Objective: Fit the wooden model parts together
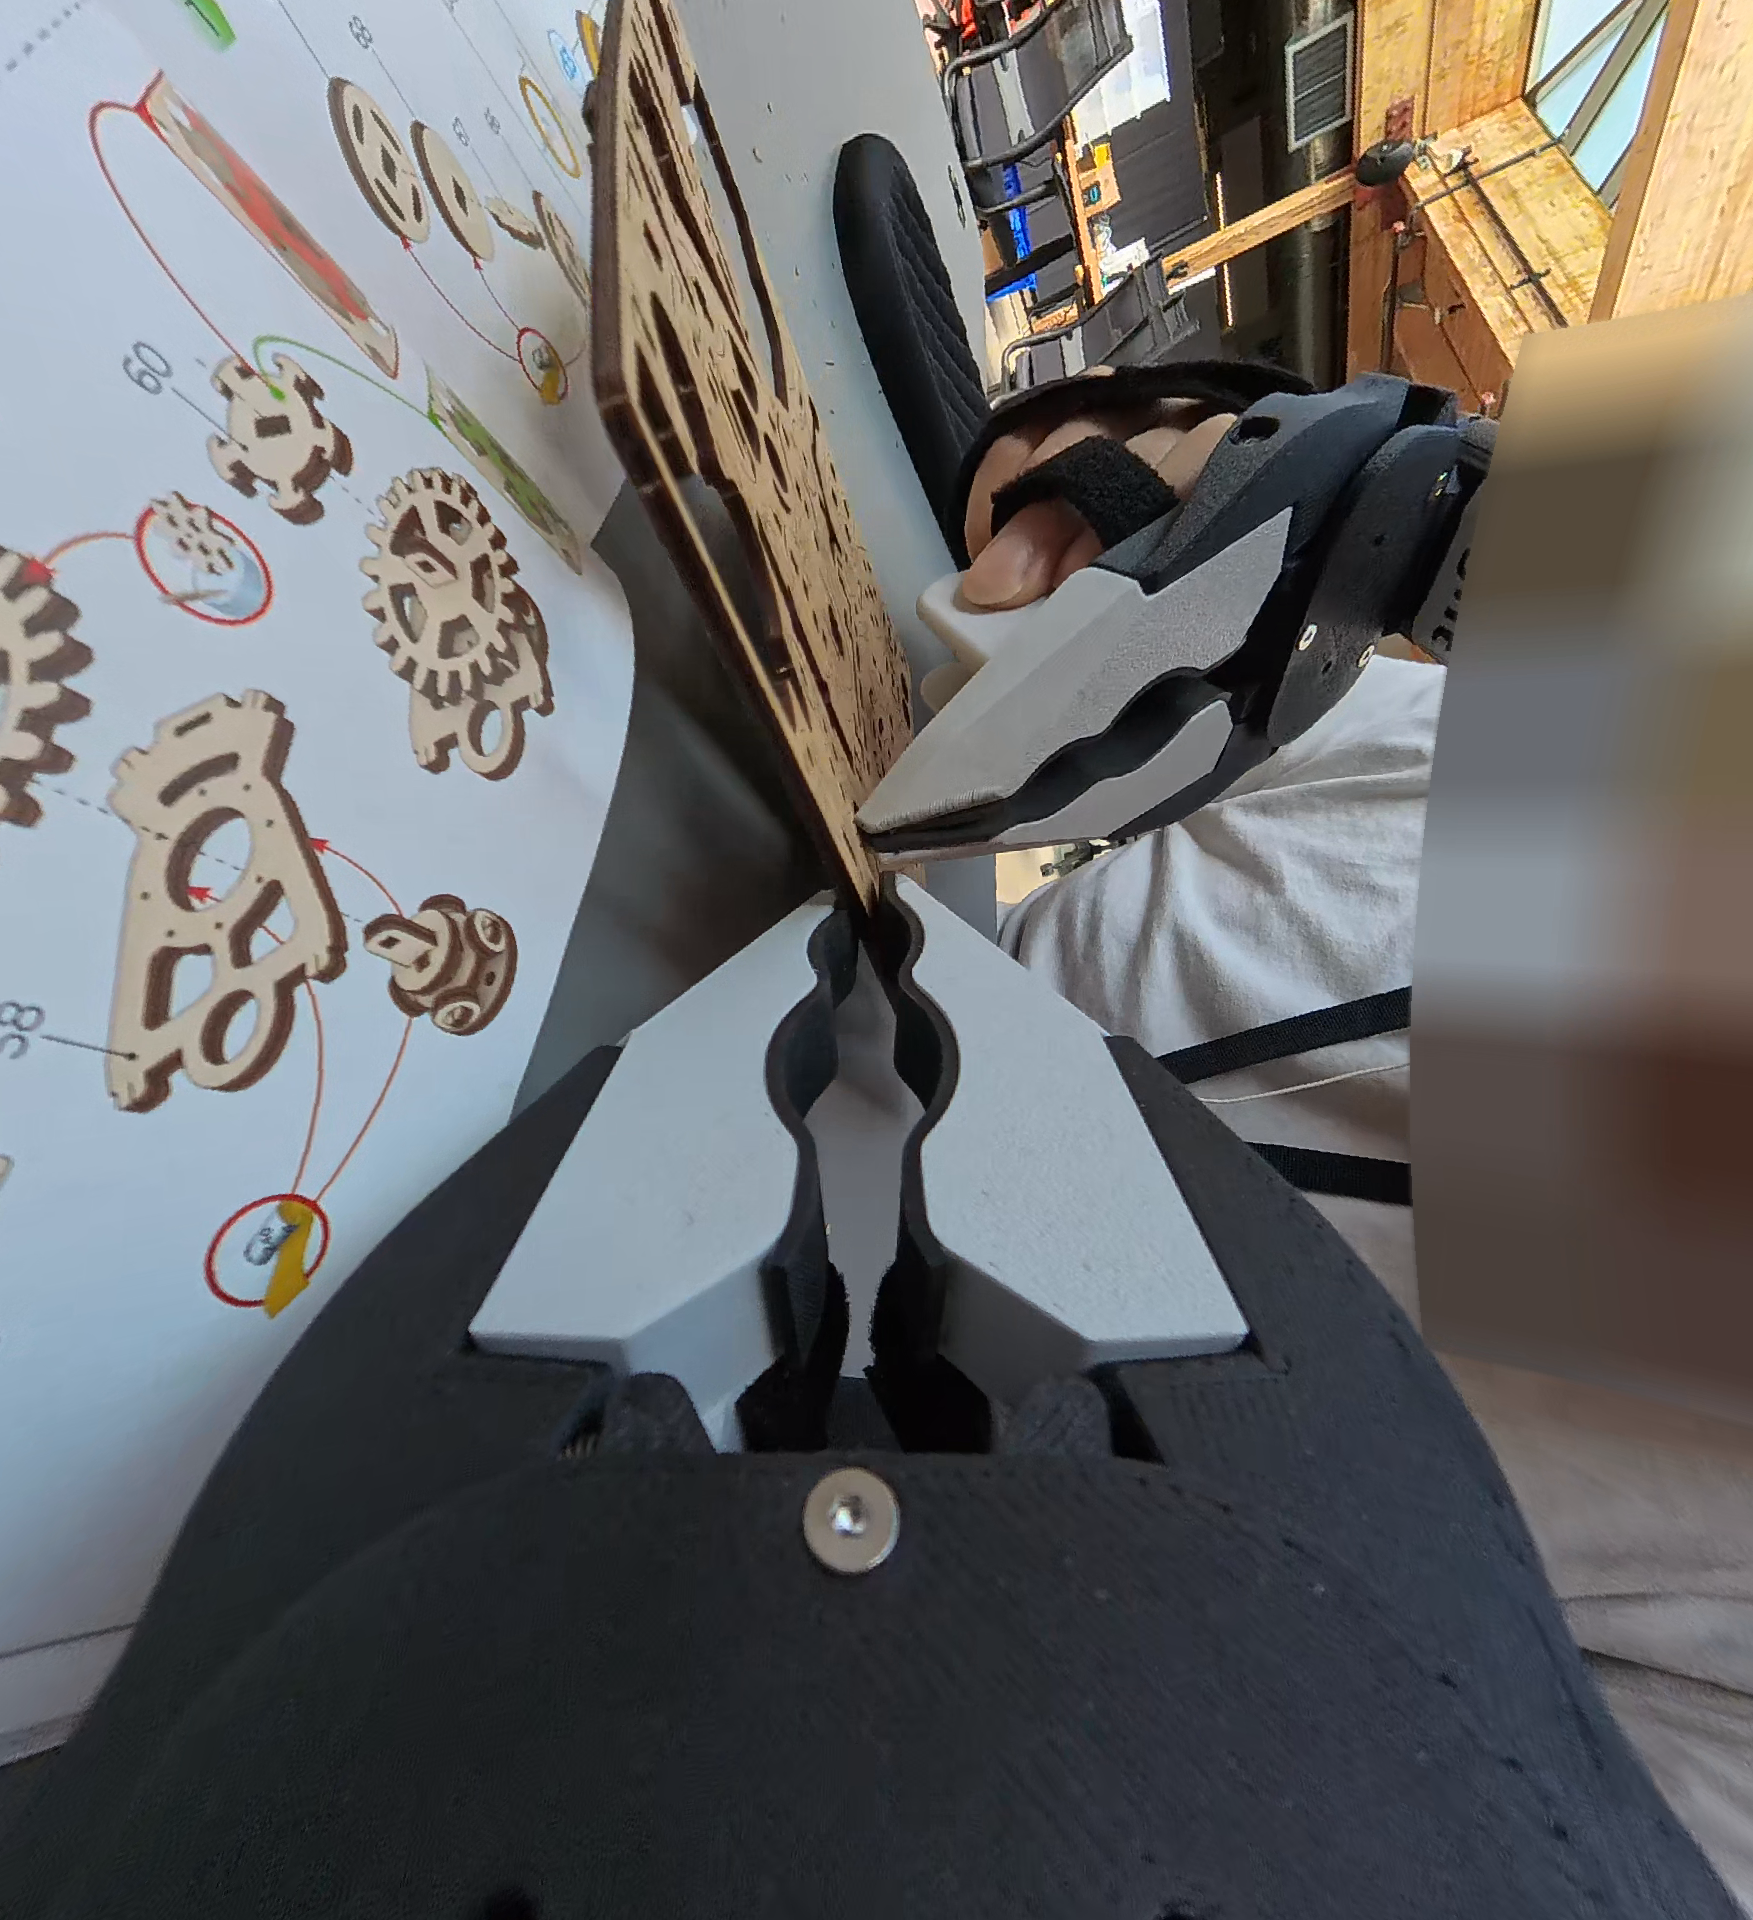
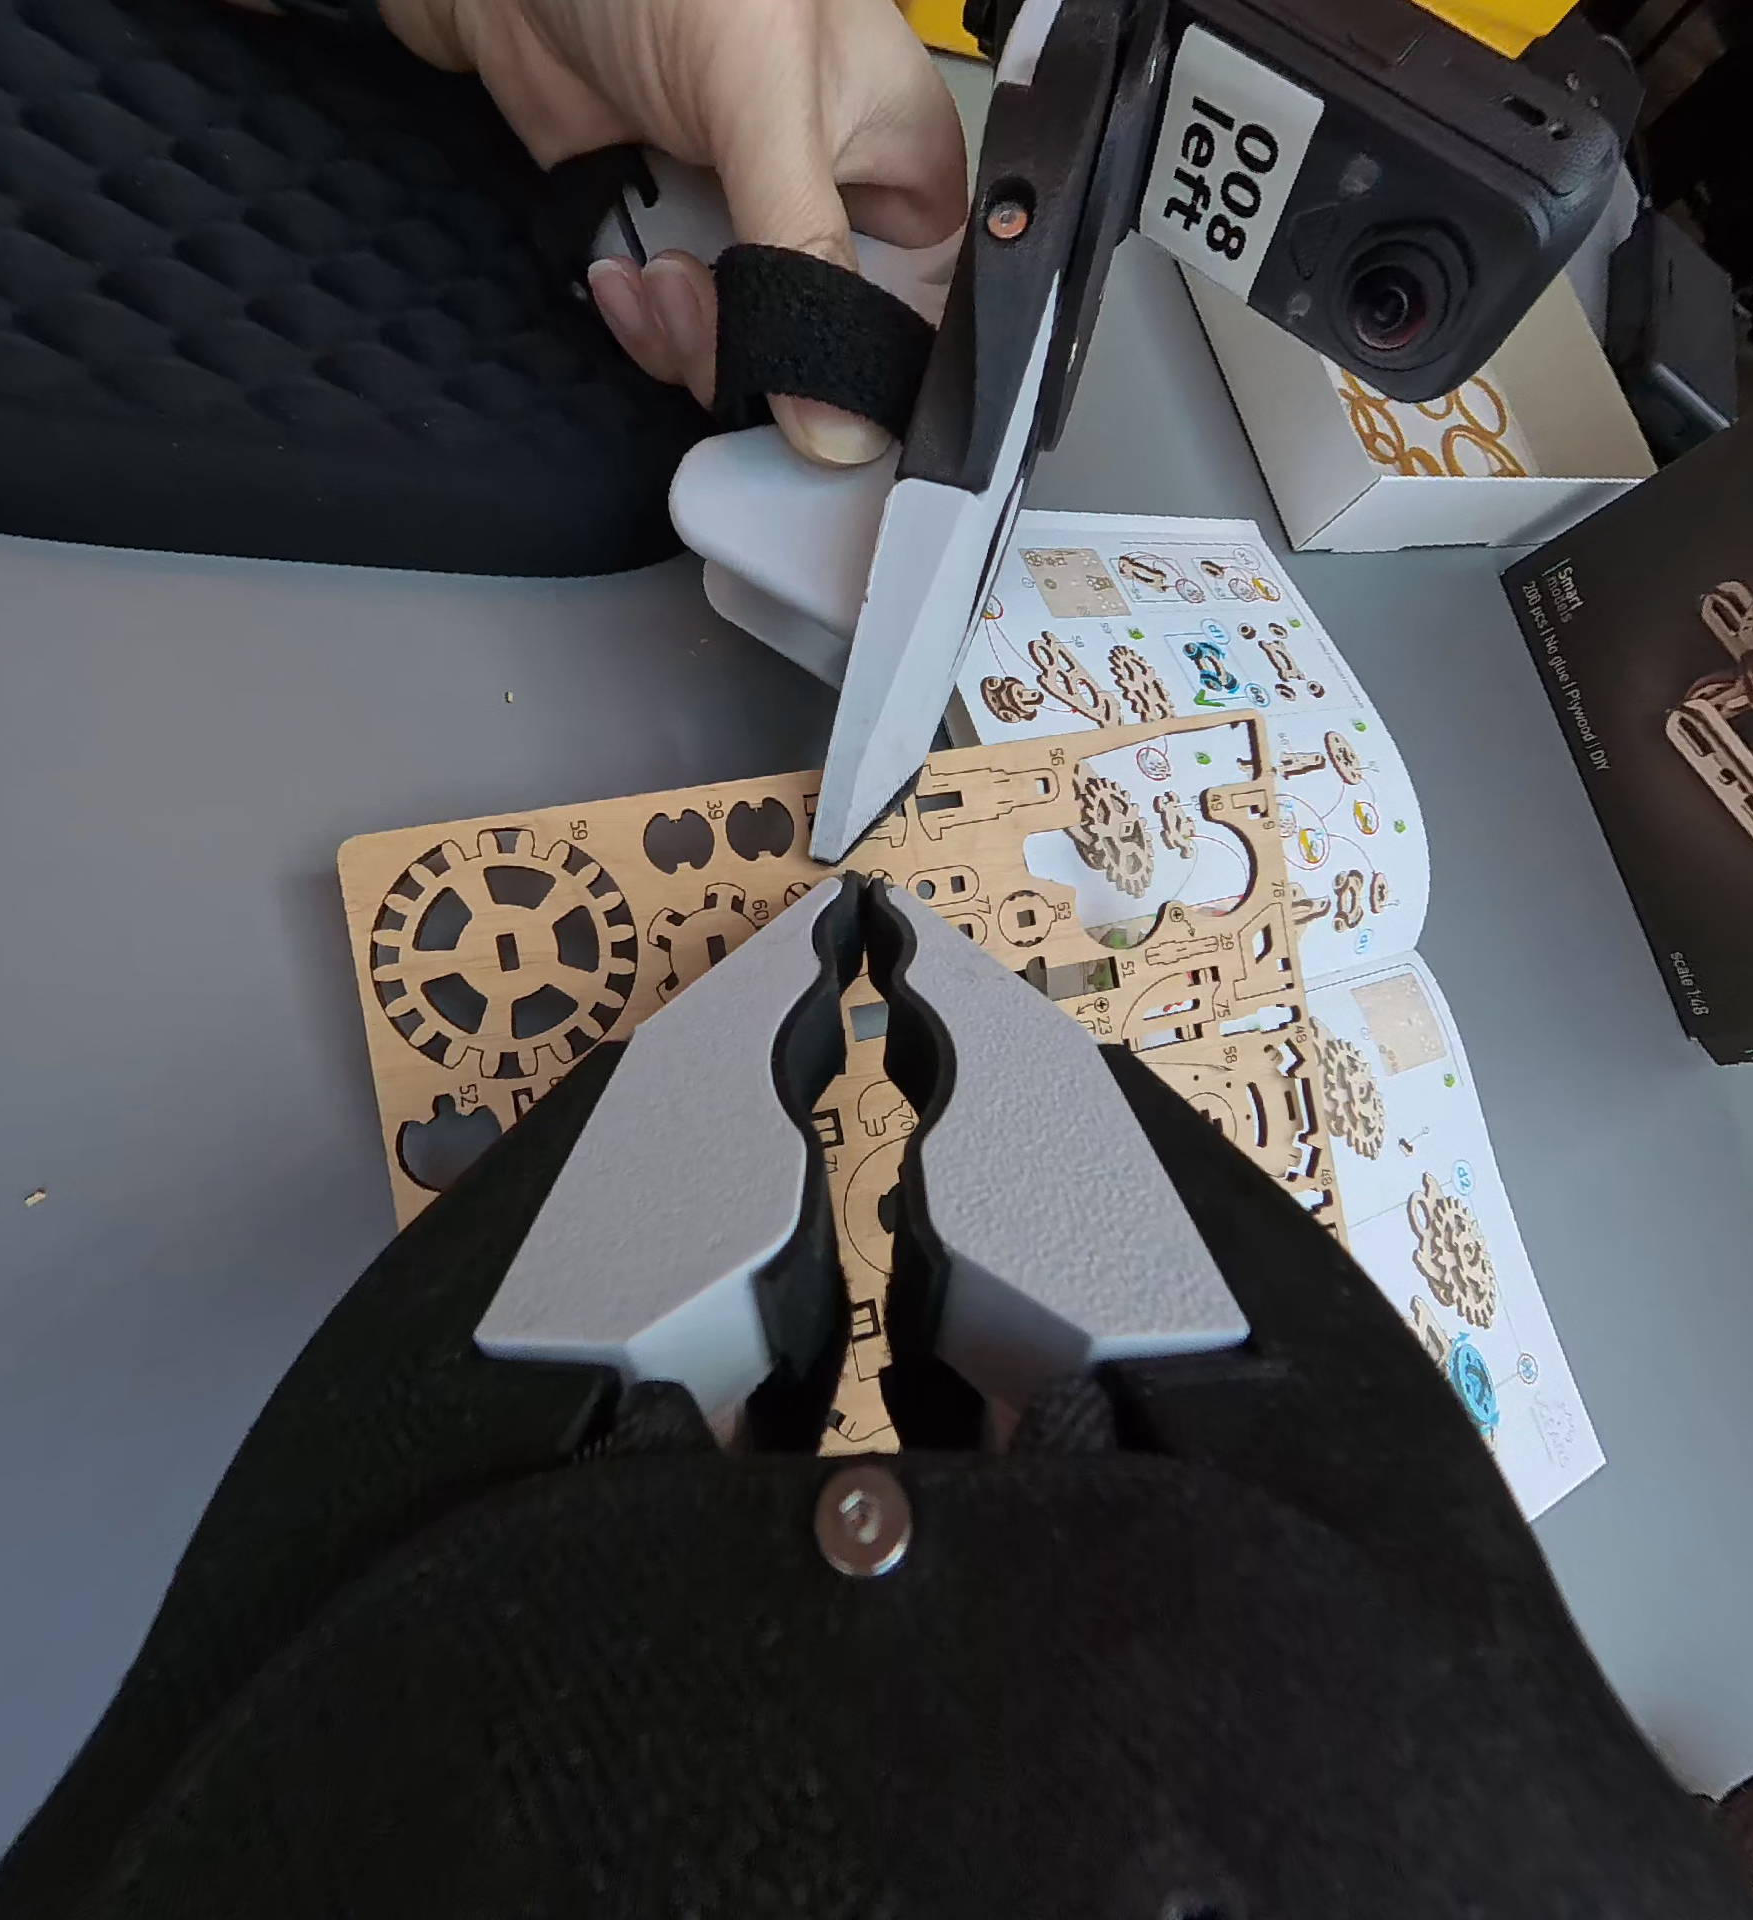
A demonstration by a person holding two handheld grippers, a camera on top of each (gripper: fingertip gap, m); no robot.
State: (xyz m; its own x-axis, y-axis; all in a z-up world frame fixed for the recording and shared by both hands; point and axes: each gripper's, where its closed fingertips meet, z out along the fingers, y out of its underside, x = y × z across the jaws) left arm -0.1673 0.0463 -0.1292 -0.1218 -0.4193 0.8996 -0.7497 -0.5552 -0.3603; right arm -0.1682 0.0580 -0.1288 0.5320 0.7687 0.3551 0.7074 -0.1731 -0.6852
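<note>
A laser-cut wooden parts sheet (image 2: 508, 945) with gears and small pieces lies over the grey table (image 2: 176, 779) and partly over an open instruction booklet (image 2: 1215, 644). In the left wrist view the sheet (image 1: 747, 520) looks tilted up, and its edge runs into my left gripper (image 1: 872, 920), which is shut on it. In the right wrist view the left gripper (image 2: 828, 854) comes down from above onto the sheet's far edge. My right gripper (image 2: 854, 883) is shut, with its tips right beside the left one's. It touches the sheet's face (image 1: 877, 836). I cannot see anything between its tips.
The booklet (image 1: 228, 727) fills the left of the left wrist view. A dark model box (image 2: 1682, 779) and an open white box (image 2: 1423, 457) stand at the right. A black quilted cushion (image 2: 228, 312) lies at the back left. The person's white-clad torso (image 1: 1215, 935) is close behind the right gripper. My left and right fingertips are right by each other.
</note>
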